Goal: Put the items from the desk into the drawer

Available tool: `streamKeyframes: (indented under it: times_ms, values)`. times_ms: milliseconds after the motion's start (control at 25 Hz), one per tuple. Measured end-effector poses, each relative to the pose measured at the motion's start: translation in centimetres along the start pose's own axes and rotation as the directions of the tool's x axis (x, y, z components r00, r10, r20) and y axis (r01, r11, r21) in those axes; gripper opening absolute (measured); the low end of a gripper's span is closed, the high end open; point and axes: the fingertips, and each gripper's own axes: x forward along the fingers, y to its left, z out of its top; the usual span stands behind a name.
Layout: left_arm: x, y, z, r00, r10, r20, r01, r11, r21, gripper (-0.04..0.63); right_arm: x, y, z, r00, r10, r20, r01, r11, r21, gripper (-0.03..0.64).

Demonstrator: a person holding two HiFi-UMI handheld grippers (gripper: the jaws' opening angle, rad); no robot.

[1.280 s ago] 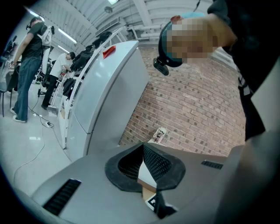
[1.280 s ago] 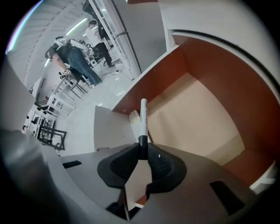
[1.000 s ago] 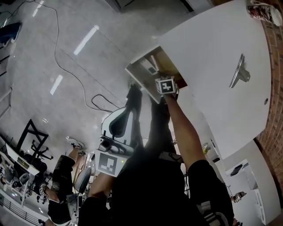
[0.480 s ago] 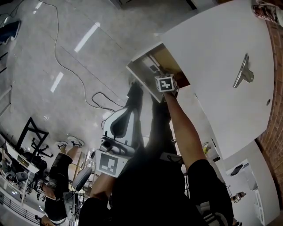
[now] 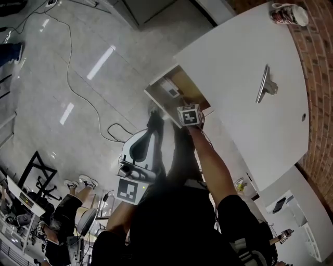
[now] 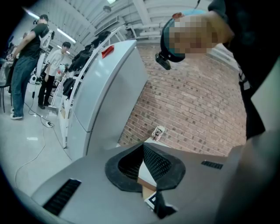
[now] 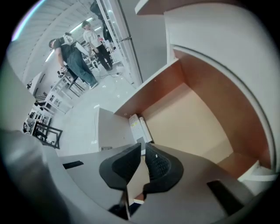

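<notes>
The open drawer (image 5: 156,101) sticks out from under the white desk (image 5: 234,62). In the right gripper view its brown floor (image 7: 188,118) is bare except for a white boxed item (image 7: 136,127) at the far left corner. My right gripper (image 7: 143,151) hangs over the drawer's front, jaws shut with nothing between them; its marker cube (image 5: 189,115) shows in the head view. The left gripper (image 6: 143,146) is shut and empty, held low near my body (image 5: 156,115). A metal clip (image 5: 265,87) and a printed cup (image 5: 289,14) stay on the desk.
A brick wall (image 6: 197,100) runs behind the desk, with the cup (image 6: 158,132) against it. A tall white cabinet (image 6: 109,87) stands to the left. People stand across the room (image 7: 76,57). A cable (image 5: 78,88) snakes over the shiny floor.
The head view has shifted, so desk and drawer sit lower and further left. The right gripper stays at the drawer's front; the left one keeps low.
</notes>
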Motion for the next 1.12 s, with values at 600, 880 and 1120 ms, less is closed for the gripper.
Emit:
streamKeyframes:
  times_ms: [600, 880, 1120]
  values:
    - [-1.0, -6.9, 7.6, 0.991, -0.102, 0.09, 0.094, 0.991, 0.095, 0.005, -20.5, 2.1, 7.3, 0.941, 0.035, 0.336, -0.042, 0.999, 0.012, 0.002]
    - [-0.3, -11.0, 10.8, 0.973, -0.201, 0.115, 0.182, 0.97, 0.16, 0.005, -33.1, -1.0, 11.3, 0.821, -0.053, 0.568, -0.002, 0.995, 0.096, 0.002]
    - [-0.2, -14.5, 12.6, 0.952, -0.276, 0.136, 0.249, 0.951, 0.183, 0.005, -43.0, -2.9, 10.9, 0.705, -0.138, 0.696, 0.025, 0.985, 0.17, 0.0]
